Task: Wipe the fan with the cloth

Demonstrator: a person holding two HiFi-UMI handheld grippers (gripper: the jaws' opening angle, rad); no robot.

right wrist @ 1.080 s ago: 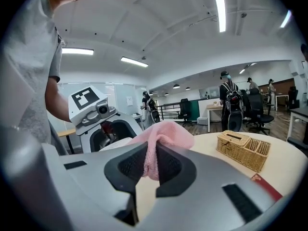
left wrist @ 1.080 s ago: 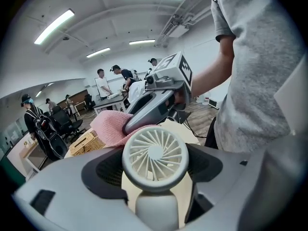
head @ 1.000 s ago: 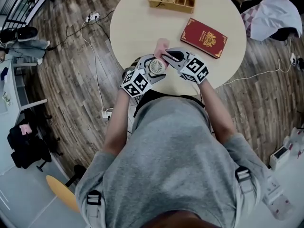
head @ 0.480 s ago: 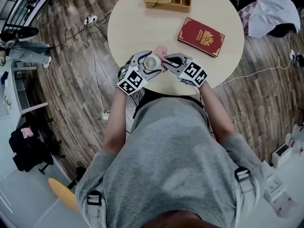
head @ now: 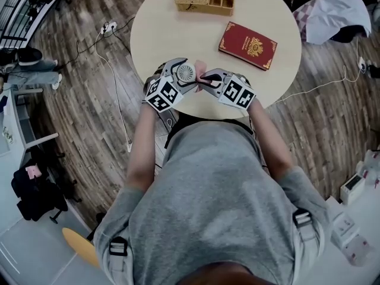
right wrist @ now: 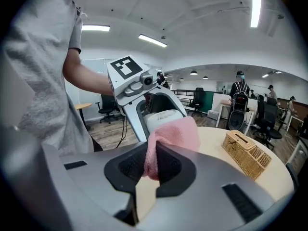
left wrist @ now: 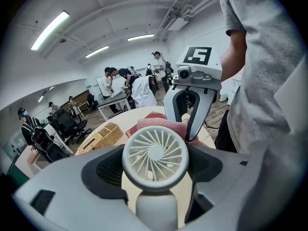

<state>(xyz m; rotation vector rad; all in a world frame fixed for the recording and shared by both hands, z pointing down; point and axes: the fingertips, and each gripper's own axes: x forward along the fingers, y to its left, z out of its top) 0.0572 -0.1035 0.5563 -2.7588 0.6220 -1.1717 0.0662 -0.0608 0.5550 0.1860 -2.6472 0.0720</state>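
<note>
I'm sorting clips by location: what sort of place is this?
Probably an open-plan office or lab: office chairs, a desk with people at it, and ceiling strip lights.

The left gripper (left wrist: 155, 166) has its jaws closed on a small white fan (left wrist: 155, 153), which stands upright with its handle between the dark pads and its round, bladed head facing the camera. Just behind the head lies a pink cloth (left wrist: 161, 125), touching its upper rim. The right gripper (left wrist: 182, 128) reaches down from the upper right, with its marker cube (left wrist: 198, 56) on top and its fingers (left wrist: 196, 117) meeting the cloth. Beyond are a round table (left wrist: 126, 118), a wicker basket (left wrist: 102, 136) and a red book (left wrist: 154, 115). A grey-shirted person (left wrist: 260, 81) fills the right side.
</note>
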